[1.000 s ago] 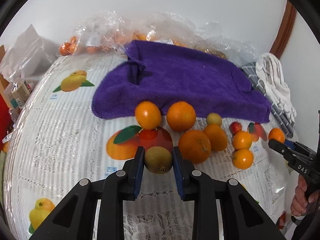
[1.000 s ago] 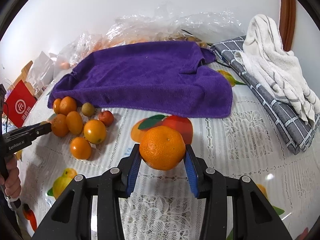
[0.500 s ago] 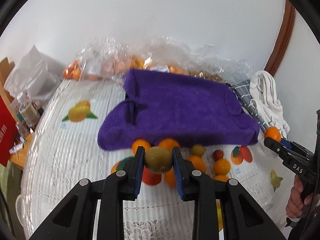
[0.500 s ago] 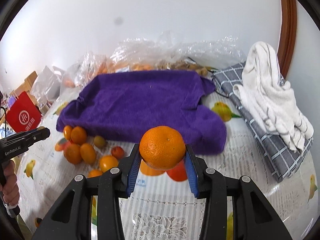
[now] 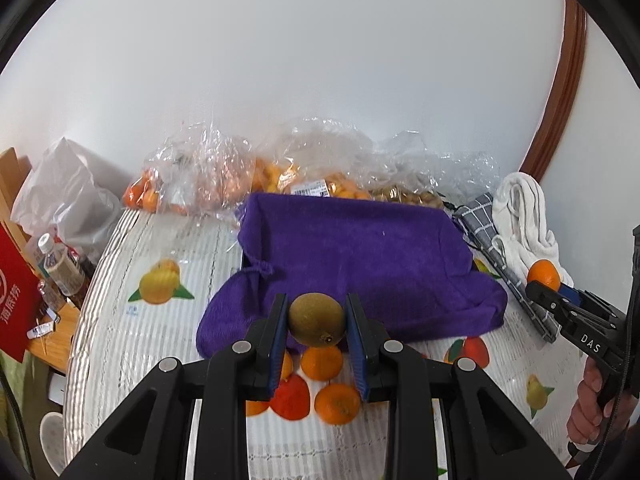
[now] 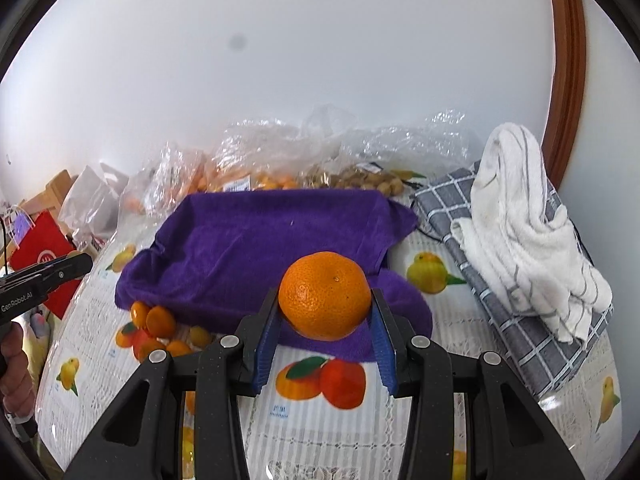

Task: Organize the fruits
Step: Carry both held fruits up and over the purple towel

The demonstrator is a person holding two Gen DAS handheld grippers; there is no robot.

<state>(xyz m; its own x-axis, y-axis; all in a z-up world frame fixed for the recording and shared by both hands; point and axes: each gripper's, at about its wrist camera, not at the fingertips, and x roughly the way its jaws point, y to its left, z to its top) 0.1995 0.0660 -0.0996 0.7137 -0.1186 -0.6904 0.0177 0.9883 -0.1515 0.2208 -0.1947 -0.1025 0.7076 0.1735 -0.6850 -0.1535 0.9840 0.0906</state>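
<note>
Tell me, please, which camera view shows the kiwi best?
The left wrist view: the kiwi sits large and centred, clamped by the left gripper. In the right wrist view the kiwi itself cannot be made out.

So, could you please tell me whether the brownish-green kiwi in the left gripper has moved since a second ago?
Yes. The brownish-green kiwi, clamped in the left gripper, has risen: it was low beside the oranges and now sits against the purple towel.

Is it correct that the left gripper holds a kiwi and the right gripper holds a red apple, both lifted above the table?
Not quite. The right gripper holds an orange, not a red apple; the right wrist view shows it clamped between the blue pads. The rest stands: the left gripper holds the kiwi, and both fruits are lifted above the table.
</note>
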